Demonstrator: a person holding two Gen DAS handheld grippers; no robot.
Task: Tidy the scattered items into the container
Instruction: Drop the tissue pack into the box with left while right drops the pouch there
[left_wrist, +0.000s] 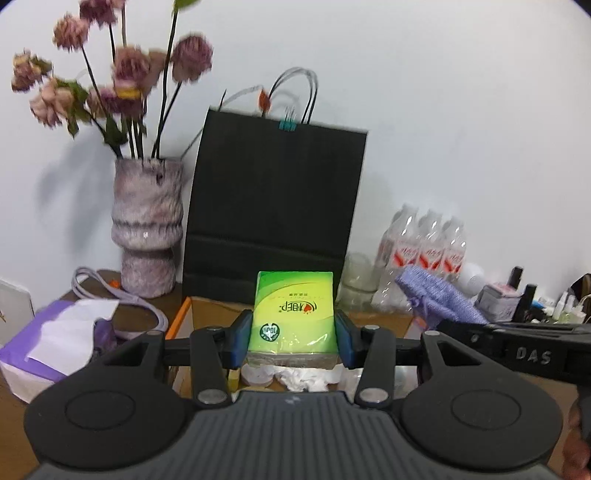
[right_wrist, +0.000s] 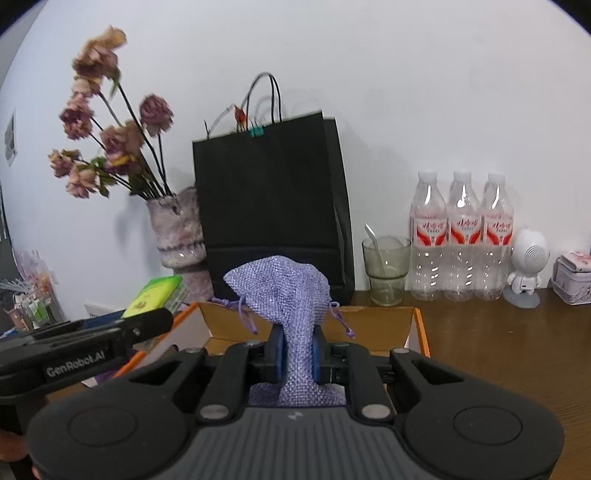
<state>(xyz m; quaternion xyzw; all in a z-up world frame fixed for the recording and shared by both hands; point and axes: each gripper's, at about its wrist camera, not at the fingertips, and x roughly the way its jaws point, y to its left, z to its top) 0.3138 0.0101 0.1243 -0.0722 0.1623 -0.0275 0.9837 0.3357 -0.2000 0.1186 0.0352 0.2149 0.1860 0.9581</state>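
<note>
My left gripper (left_wrist: 293, 341) is shut on a green tissue pack (left_wrist: 293, 314) and holds it above the open cardboard box (left_wrist: 177, 321) with orange edges. Crumpled white paper (left_wrist: 303, 380) lies in the box below it. My right gripper (right_wrist: 298, 354) is shut on a purple drawstring pouch (right_wrist: 284, 291) and holds it over the same box (right_wrist: 373, 325). The pouch also shows in the left wrist view (left_wrist: 439, 299), and the tissue pack in the right wrist view (right_wrist: 153, 293).
A black paper bag (right_wrist: 273, 206) stands behind the box against the wall. A vase of dried flowers (left_wrist: 147, 229) is at its left. A glass with a spoon (right_wrist: 386, 269), three water bottles (right_wrist: 461, 236), a white figurine (right_wrist: 526, 266) and a tin (right_wrist: 574, 278) stand at the right. A purple tissue box (left_wrist: 55, 343) is at the left.
</note>
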